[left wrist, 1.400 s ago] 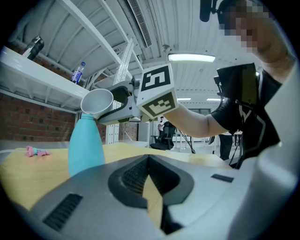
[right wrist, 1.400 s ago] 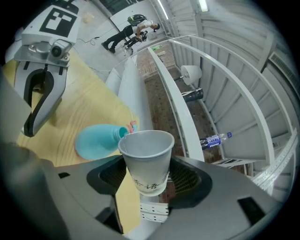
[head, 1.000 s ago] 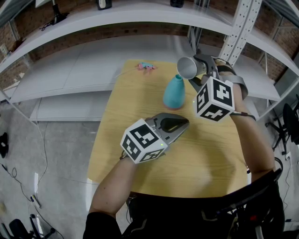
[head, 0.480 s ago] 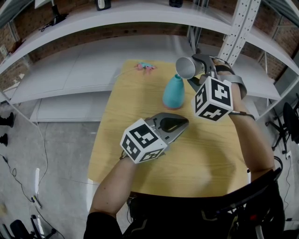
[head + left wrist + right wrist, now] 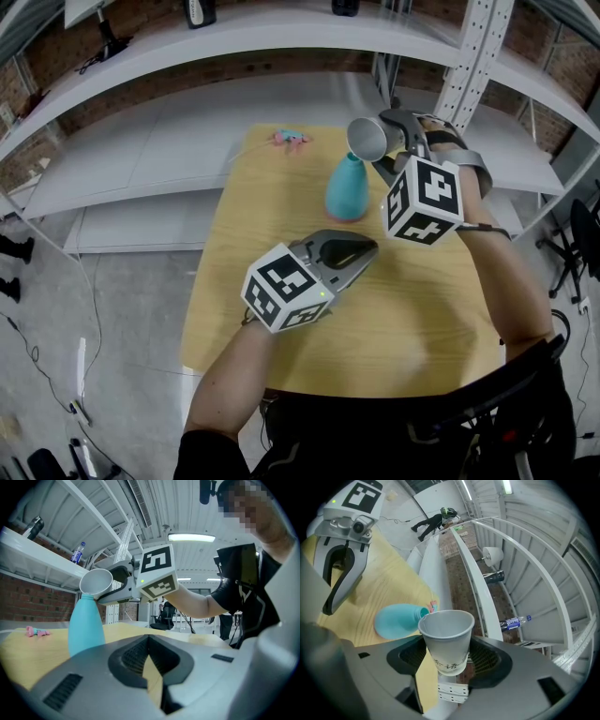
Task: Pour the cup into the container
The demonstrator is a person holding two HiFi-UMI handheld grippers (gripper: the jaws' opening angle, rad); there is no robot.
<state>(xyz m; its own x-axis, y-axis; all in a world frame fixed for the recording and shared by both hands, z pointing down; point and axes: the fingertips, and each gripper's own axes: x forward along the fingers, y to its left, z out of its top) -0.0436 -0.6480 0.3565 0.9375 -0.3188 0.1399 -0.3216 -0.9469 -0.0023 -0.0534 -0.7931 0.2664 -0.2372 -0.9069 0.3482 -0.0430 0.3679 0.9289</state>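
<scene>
Nothing has shifted since a second ago. On my smooth, pale wooden worktop (image 5: 281, 319) stands a matte teal bottle (image 5: 348, 187) with a narrow neck. My right claw (image 5: 449, 667) clamps the tapered white paper cup (image 5: 446, 634), tipped sideways, its rim just beside the bottle's mouth. My left claw (image 5: 367, 251) is clenched and empty.
</scene>
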